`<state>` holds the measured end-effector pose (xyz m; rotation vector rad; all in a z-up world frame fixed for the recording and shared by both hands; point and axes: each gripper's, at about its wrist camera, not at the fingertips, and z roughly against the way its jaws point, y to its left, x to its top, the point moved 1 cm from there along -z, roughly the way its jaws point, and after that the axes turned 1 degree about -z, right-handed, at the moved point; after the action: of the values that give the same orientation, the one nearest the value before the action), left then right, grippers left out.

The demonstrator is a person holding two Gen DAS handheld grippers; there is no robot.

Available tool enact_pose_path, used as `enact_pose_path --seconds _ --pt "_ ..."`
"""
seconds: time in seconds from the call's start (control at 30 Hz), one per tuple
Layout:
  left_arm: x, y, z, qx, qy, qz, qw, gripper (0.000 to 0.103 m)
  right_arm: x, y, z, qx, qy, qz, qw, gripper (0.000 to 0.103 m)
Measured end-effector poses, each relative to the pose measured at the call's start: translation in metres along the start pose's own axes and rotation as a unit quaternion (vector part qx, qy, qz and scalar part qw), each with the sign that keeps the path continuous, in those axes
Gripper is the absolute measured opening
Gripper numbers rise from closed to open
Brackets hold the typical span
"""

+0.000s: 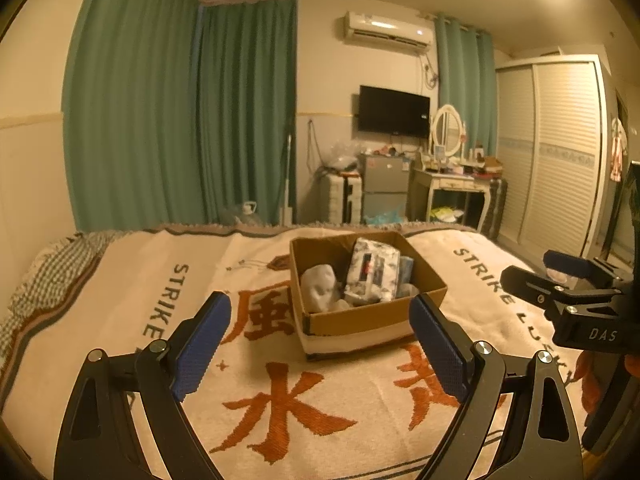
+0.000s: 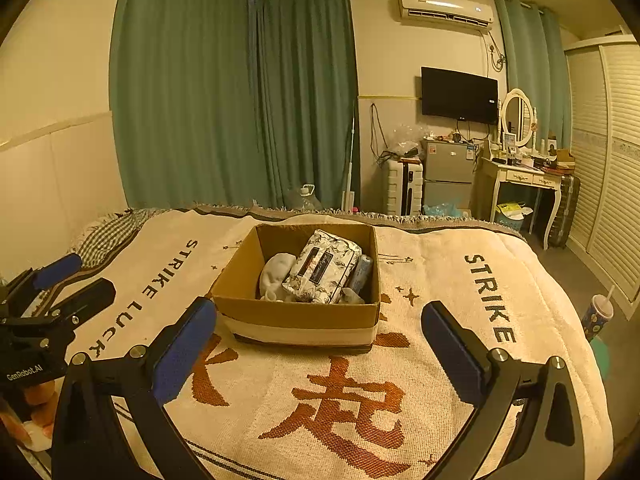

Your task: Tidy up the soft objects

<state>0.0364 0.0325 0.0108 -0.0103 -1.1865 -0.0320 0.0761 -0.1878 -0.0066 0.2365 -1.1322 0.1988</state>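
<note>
A cardboard box [image 1: 360, 316] [image 2: 296, 312] stands on the bed's cream blanket, just beyond both grippers. Inside it lie a floral tissue pack [image 1: 372, 276] [image 2: 324, 272], a white soft bundle [image 1: 318, 288] [image 2: 276, 272] to its left and a blue roll [image 1: 406, 268] [image 2: 362, 270] to its right. My left gripper [image 1: 320, 340] [image 2: 72, 282] is open and empty, short of the box's front wall. My right gripper [image 2: 320, 332] [image 1: 540, 276] is also open with nothing between its fingers, level with the left one and to its right.
The blanket [image 2: 360, 400] with orange characters covers the bed up to its fringed far edge. A cup with a straw [image 2: 598, 312] stands off the bed's right side. Beyond are green curtains [image 2: 240, 100], a small fridge [image 2: 448, 172], a dressing table [image 2: 520, 178] and a wardrobe [image 1: 560, 152].
</note>
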Motion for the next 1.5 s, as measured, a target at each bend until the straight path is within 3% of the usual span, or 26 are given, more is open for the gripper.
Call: enact_pose_path --seconds 1.5 --pt "-0.0021 0.0011 -0.0006 0.000 0.000 0.002 1.0000 0.092 -0.0049 0.0027 -0.0034 0.006 0.005 -0.002 1.000 0.103"
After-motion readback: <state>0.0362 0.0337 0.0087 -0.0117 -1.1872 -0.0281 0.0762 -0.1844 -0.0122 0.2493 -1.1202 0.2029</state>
